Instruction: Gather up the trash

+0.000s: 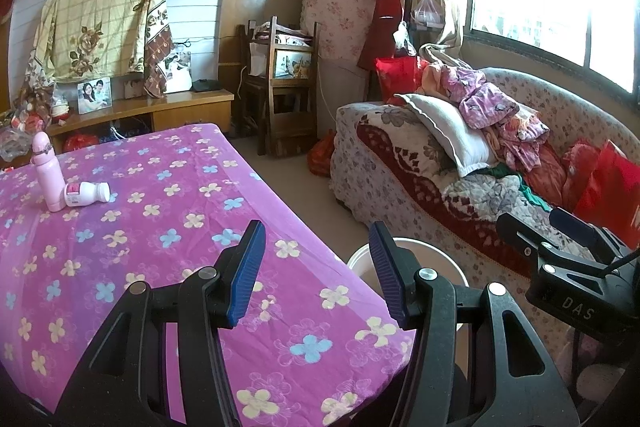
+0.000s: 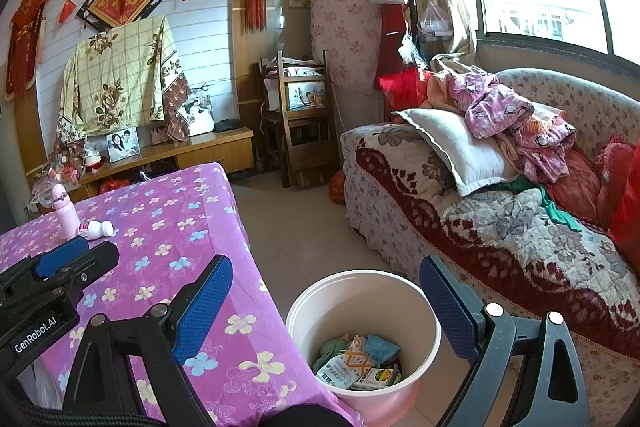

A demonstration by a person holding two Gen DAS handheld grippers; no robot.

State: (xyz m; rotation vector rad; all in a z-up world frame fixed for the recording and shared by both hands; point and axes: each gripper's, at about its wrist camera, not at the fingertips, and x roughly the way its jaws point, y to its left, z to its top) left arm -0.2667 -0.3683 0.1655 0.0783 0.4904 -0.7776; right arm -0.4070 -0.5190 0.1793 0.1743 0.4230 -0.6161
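A white bucket (image 2: 362, 331) stands on the floor at lower centre, tucked against the edge of the surface (image 2: 168, 239) so litter can be dropped straight in; wrappers and small cartons (image 2: 358, 363) already lie at its bottom. The right hand-held gripper (image 2: 326, 311) hovers above it, jaws wide and empty. The left hand-held gripper (image 1: 318, 275), narrower, also holds nothing. A white bottle (image 1: 86, 194) lies toppled against a pink flask (image 1: 47, 173) at far left.

sofa (image 2: 500, 227): pillow (image 2: 460, 151), clothes (image 2: 508, 115) | chair (image 2: 304, 123) | framed photo (image 2: 123, 143), perhaps a couple
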